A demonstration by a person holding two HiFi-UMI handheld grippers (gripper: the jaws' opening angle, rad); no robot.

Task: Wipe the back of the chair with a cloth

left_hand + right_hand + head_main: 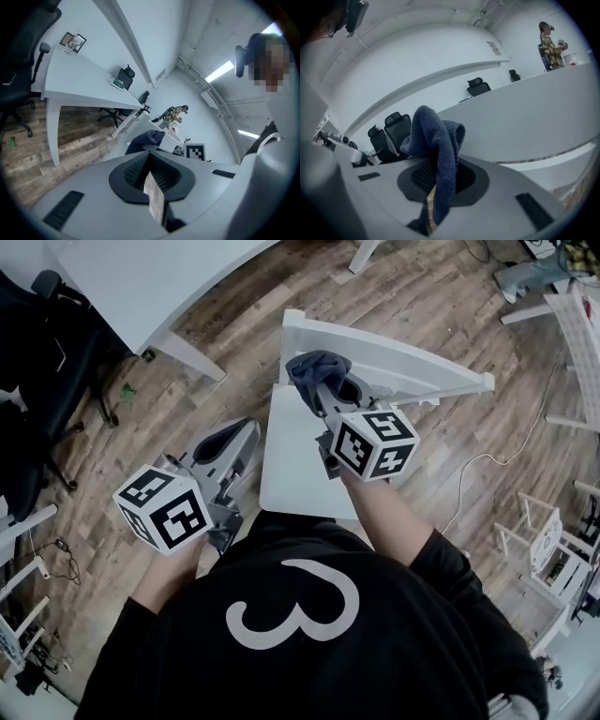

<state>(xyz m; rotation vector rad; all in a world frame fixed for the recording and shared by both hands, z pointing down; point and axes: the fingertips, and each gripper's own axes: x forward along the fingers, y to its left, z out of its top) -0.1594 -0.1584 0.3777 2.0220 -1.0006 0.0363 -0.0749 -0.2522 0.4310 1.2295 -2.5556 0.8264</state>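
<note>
On the wood-plank floor (422, 324): white chair (300, 460) at centre, legs hidden under the seat. At upper left, white table (141, 277), one leg down on the planks. Black office chair (37, 362) beside it at far left. Small green scrap (127, 390) near that leg. At right, thin pale cable (487, 458) trailing across the boards.

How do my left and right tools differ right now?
The left tool is shut on nothing; the right tool is shut on the dark blue cloth. The left tool hangs beside the seat of the white chair; the right is up at its backrest. Both carry marker cubes.
</note>
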